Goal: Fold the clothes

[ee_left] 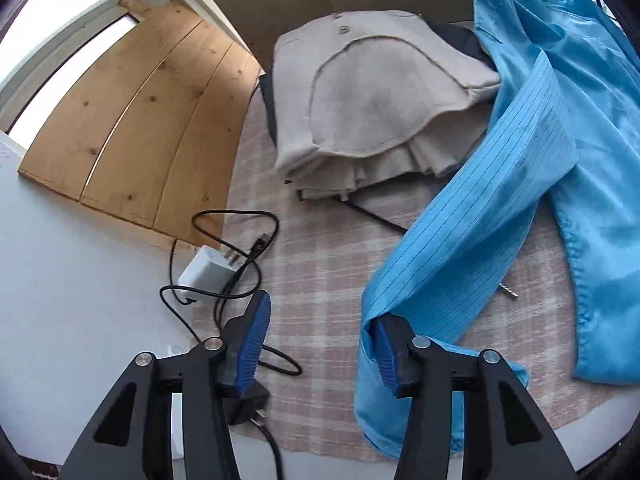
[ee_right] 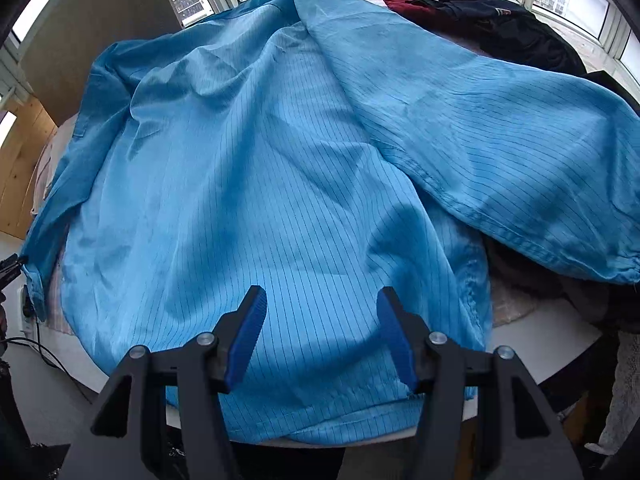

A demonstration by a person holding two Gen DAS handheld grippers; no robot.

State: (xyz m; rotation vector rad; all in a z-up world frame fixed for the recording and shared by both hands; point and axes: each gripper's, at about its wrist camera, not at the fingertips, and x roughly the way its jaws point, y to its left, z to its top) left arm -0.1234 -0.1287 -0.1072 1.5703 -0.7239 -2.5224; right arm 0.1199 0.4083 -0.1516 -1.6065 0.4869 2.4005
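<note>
Left gripper [ee_left: 320, 344]: jaws wide, nothing pinched; the right finger sits under a draped sleeve [ee_left: 472, 216] of the blue jacket [ee_left: 592, 168], cloth resting on it, not clamped. Right gripper [ee_right: 322, 336]: jaws wide too, hovering over the jacket's near hem, nothing held.

Progress: the blue jacket [ee_right: 260, 184] lies spread and rumpled on the table [ee_right: 540, 340], near hem at the table's near edge, one sleeve [ee_right: 500, 152] thrown across to the right, the other trailing left. Not folded as it lies. Far left, a beige garment [ee_left: 372, 100] sits folded in a stack, so that one reads done. Far right, a dark heap of clothes [ee_right: 512, 28] looks unfolded.

Around: plaid mat [ee_left: 320, 264] under the clothes. White charger [ee_left: 208, 270] w/ looped black cable [ee_left: 236, 220] near left, just beside the left gripper, could snag. Wooden boards [ee_left: 132, 120] further left.
</note>
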